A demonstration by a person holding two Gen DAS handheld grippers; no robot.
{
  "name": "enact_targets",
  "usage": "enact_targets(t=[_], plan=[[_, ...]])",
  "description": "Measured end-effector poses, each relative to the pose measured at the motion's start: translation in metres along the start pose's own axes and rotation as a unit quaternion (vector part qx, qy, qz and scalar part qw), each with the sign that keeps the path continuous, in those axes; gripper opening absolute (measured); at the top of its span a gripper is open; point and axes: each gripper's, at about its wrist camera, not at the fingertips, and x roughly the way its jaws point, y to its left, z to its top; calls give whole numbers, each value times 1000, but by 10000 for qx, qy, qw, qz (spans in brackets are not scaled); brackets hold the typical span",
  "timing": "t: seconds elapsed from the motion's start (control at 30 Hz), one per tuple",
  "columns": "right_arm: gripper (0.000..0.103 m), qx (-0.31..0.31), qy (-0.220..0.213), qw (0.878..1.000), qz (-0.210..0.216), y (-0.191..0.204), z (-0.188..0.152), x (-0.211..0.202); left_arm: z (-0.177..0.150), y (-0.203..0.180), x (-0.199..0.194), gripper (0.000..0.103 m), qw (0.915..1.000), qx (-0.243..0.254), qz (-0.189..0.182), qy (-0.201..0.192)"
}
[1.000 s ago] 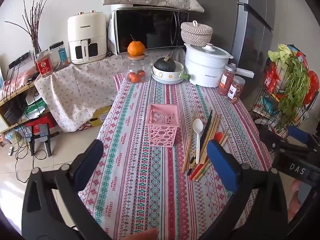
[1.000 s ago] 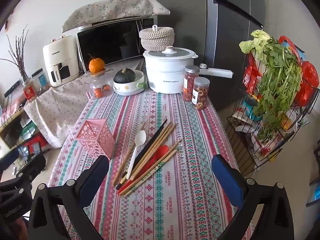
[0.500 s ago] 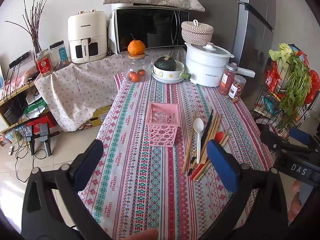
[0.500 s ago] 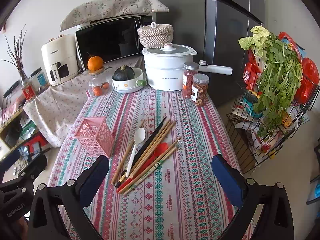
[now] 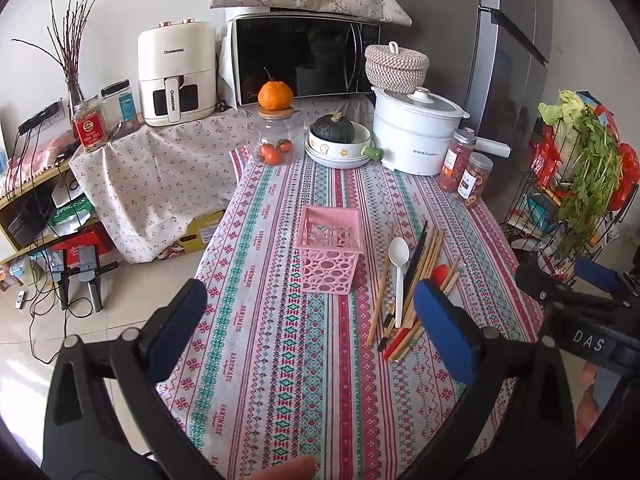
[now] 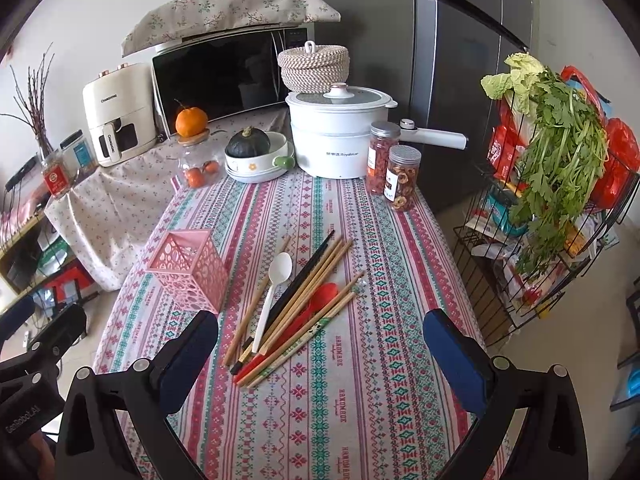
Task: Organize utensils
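Note:
A pink perforated holder (image 5: 330, 254) (image 6: 190, 270) stands empty on the patterned tablecloth (image 5: 280, 360) (image 6: 360, 400). Right of it lies a loose pile: a white spoon (image 5: 398, 264) (image 6: 276, 284), a red spoon (image 6: 320, 300), black chopsticks (image 6: 306, 276) and several wooden chopsticks (image 5: 428, 264) (image 6: 320, 268). My left gripper (image 5: 312, 328) is open and empty, above the table's near edge, short of the holder. My right gripper (image 6: 320, 356) is open and empty, above the near end of the pile. It also shows at the right of the left wrist view (image 5: 568, 292).
At the table's far end stand a glass jar with an orange on top (image 5: 276, 136), a bowl with a squash (image 5: 338, 142), a white pot (image 5: 414, 136) and two snack jars (image 6: 394, 168). A wire rack with greens (image 6: 552, 184) stands right of the table.
Both grippers have moved slightly forward and toward the table; the right view now sits closer over the utensil pile. Nothing on the table has moved.

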Motion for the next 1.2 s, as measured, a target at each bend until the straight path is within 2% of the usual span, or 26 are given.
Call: enact_targets(t=[1.2], plan=[[103,58,41,10000,48,-1,-1,0,2,4,-1,103,10000,-4,-4,0]])
